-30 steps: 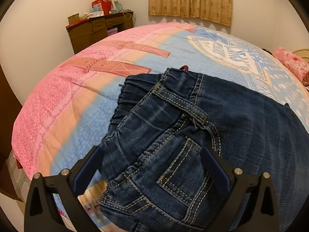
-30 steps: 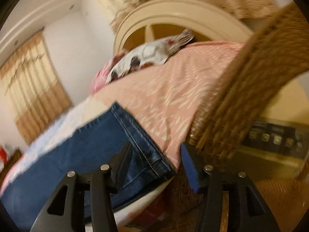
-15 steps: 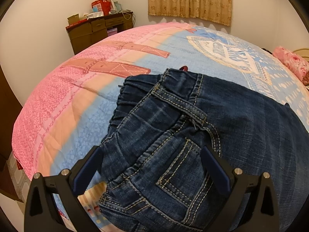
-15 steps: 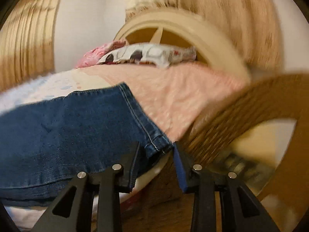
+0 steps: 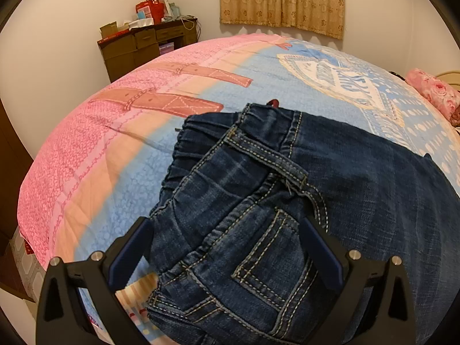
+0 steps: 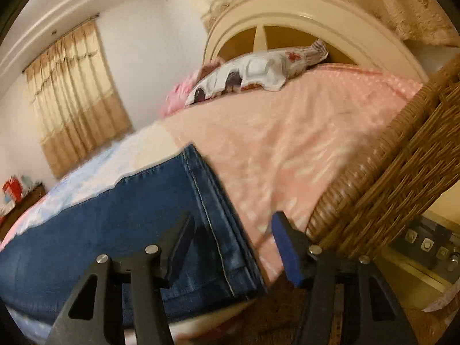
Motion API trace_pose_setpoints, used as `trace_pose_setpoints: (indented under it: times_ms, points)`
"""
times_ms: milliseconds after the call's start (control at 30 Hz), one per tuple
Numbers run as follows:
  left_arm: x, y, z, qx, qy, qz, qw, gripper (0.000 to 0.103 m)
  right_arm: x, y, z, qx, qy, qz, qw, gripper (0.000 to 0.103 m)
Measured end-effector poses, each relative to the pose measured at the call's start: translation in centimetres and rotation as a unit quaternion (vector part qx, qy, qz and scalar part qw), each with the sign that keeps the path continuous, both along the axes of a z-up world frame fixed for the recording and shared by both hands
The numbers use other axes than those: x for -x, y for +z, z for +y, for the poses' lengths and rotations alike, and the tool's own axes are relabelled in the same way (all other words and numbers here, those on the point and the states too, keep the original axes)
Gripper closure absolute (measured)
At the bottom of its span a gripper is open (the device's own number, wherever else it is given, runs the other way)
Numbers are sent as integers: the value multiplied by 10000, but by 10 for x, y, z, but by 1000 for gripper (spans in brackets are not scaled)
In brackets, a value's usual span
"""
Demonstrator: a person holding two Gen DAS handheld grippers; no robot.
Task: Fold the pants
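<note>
The right gripper [image 6: 233,230] has spread wider, straddling the jeans [image 6: 120,224] hem near the bed's [image 6: 287,143] edge; the left gripper [image 5: 225,235] gapes over their waistband.

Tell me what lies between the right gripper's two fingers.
Right wrist view: the open right gripper straddles the jeans hem, plus a strip of pink bedspread beside it.
</note>
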State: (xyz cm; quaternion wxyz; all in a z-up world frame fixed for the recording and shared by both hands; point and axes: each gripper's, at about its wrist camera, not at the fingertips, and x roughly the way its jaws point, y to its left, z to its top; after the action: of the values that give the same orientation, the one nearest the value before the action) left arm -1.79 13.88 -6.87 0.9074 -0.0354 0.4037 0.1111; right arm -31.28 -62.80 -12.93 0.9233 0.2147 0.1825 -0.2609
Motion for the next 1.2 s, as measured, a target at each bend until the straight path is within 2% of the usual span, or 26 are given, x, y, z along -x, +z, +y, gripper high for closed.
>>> trace_pose_setpoints:
  times_ms: [67, 133, 200, 267, 333, 500, 633, 733, 767, 867, 967, 1033, 1100, 1200]
  points:
    - [-1, 0, 0, 2, 7, 2, 10000, 0, 0, -3, 8, -68, 201, 59, 9998, 47]
    - [-1, 0, 0, -3, 11, 8, 10000, 0, 1, -6, 20, -26, 273, 158, 9995, 53]
    - [-1, 0, 0, -1, 5, 16, 10000, 0, 2, -9, 26, -152, 303, 101, 9994, 70]
    - [-1, 0, 0, 0, 9, 14, 10000, 0, 9, -13, 31, -352, 345, -52, 9988, 81]
    - [-1, 0, 0, 0, 6, 16, 10000, 0, 11, -15, 31, -450, 281, -180, 9984, 83]
    - [-2, 0, 0, 15, -1, -1, 10000, 0, 18, -23, 22, -1159, -33, -740, 9905, 84]
    - [-2, 1, 0, -44, -34, -4, 10000, 0, 5, -3, 35, -835, -320, -277, 9956, 90]
    - [0, 4, -5, -210, -119, -15, 9997, 0, 2, 32, 57, -602, -298, -644, 9957, 91]
    - [0, 5, -7, -284, -166, -24, 9995, 0, -2, 51, 72, -438, -172, -825, 9955, 91]
    - [4, 9, -10, -373, -267, -94, 9989, 0, -28, 105, 127, 290, 377, -985, 9940, 90]
    - [11, 16, -9, -220, -390, -263, 9987, 0, -66, 144, 195, 756, 1230, -1112, 9833, 90]
    - [16, 19, -6, -163, -423, -349, 9984, 0, -88, 155, 243, 960, 1794, -1129, 9725, 91]
    - [20, 23, 0, -121, -411, -445, 9981, 0, -115, 156, 305, 1344, 2398, -966, 9566, 90]
    - [25, 26, 14, 52, -380, -558, 9977, 0, -150, 136, 393, 1722, 3218, -682, 9285, 90]
